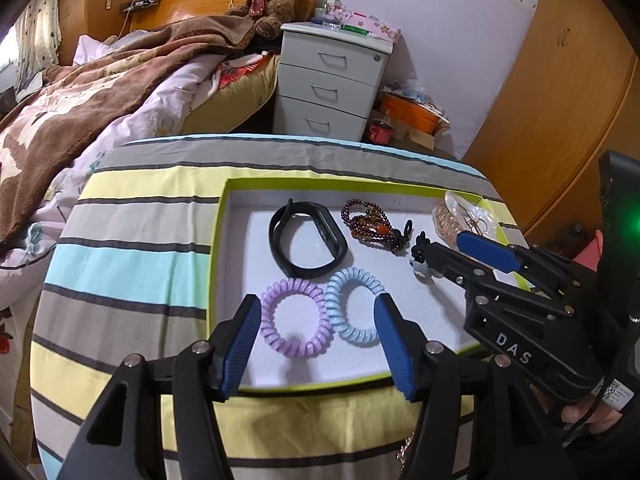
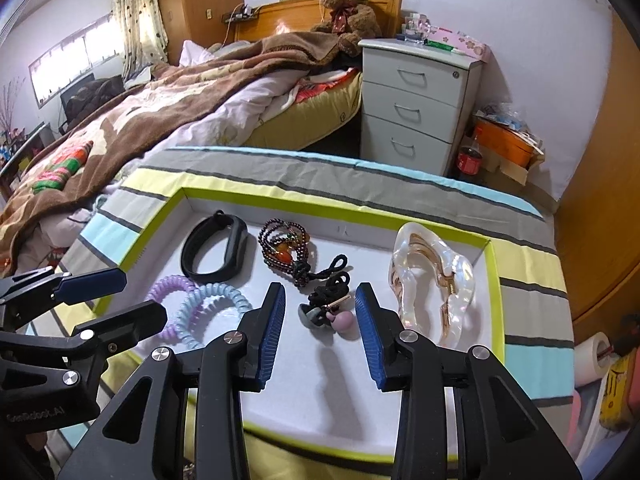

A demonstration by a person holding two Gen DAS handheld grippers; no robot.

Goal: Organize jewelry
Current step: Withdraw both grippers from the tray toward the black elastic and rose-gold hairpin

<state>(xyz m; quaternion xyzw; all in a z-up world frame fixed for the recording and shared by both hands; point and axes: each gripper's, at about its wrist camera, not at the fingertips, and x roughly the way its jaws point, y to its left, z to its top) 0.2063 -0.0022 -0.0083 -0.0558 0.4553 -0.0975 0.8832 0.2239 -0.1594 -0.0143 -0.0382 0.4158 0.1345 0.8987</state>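
A white tray with a lime-green rim (image 1: 222, 220) lies on a striped cloth. A purple coil hair tie (image 1: 292, 320) and a light-blue one (image 1: 356, 304) lie in it side by side, overlapping. My left gripper (image 1: 318, 312) hovers over them, open, with a pad on either side and both ties loose on the tray floor. My right gripper (image 2: 320, 296) is open around a black cord tie with grey and pink charms (image 2: 328, 312), without pressing on it. Farther back lie a black wristband (image 1: 308, 236), a dark red bead bracelet (image 1: 370, 224) and a clear hair claw (image 2: 432, 276).
The striped cloth (image 1: 132, 264) covers a small table beside a bed with a brown blanket (image 1: 100, 92). Behind stand a grey three-drawer nightstand (image 1: 332, 84), an orange box (image 1: 412, 112) and a cola bottle (image 2: 470, 160). A wooden wardrobe (image 1: 560, 120) is at right.
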